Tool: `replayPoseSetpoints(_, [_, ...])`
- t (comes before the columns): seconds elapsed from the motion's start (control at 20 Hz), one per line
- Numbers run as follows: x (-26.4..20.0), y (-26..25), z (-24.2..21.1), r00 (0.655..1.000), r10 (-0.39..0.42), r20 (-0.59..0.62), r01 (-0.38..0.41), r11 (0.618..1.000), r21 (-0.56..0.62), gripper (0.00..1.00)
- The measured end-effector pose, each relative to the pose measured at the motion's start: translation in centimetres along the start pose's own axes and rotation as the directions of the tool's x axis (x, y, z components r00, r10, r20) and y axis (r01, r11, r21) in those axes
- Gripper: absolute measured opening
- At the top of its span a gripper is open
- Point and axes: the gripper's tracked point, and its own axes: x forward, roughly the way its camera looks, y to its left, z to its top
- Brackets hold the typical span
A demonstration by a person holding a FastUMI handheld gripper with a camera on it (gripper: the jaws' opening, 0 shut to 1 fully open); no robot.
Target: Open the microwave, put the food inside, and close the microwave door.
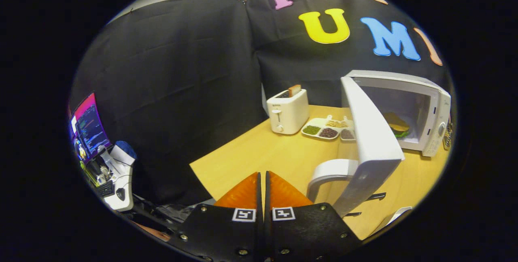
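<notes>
Legible text: none. The toaster (pixel 287 111) bore a small dark mark on its front, too small to read. The microwave (pixel 408 110) carried panel markings beside its dial, likewise unreadable. The gripper (pixel 262 176) carried two square coded markers, without letters.

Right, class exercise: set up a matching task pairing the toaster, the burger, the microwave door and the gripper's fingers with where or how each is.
1 toaster
2 burger
3 microwave door
4 gripper fingers

A closed together, holding nothing
B inside the microwave
C swung open
D beside the divided snack tray, bread slice in its slot

Pairs: 1-D, 2-B, 3-C, 4-A
</notes>
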Motion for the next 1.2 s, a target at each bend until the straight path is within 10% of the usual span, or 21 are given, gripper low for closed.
replayPoseSetpoints(1.2, [-6.4, -21.6, 2.2, 0.93, -0.366, 0.026, 0.36, 0.925, 0.122, 0.01])
